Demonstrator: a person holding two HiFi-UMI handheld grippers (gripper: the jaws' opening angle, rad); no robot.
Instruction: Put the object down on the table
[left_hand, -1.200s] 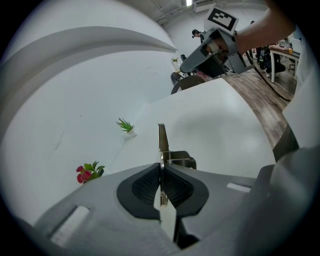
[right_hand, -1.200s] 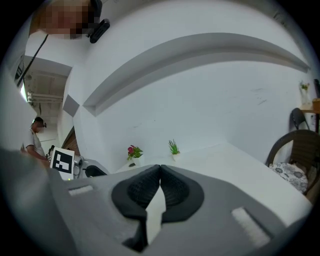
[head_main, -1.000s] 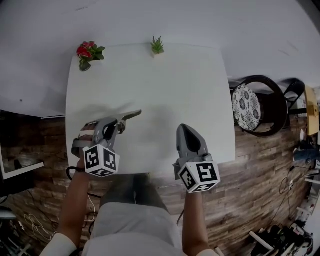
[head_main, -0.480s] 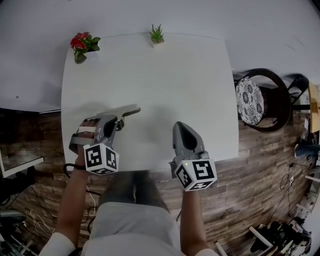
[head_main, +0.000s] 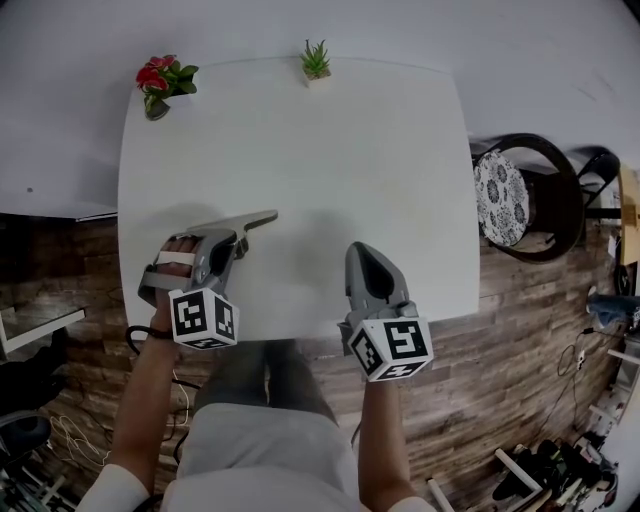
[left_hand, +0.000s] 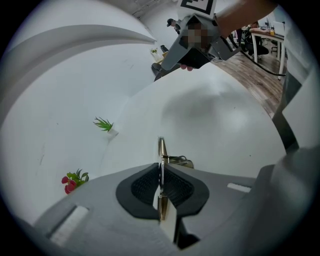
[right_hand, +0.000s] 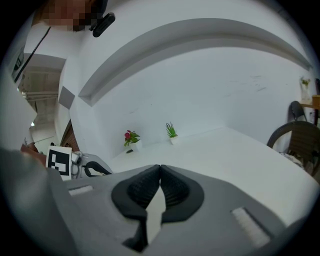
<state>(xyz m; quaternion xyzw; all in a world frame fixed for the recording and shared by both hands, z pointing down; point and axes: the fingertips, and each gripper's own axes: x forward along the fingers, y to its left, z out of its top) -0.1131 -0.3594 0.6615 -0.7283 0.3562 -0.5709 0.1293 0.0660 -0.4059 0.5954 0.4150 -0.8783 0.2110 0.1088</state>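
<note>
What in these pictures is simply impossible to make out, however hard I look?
- The thin metal object in the left gripper: edge-on in the left gripper view, too small in the head view; what it is cannot be told.
- Whether its tip touches the table: neither view settles it.
- The chair: right gripper view, cut off by the picture's edge.
</note>
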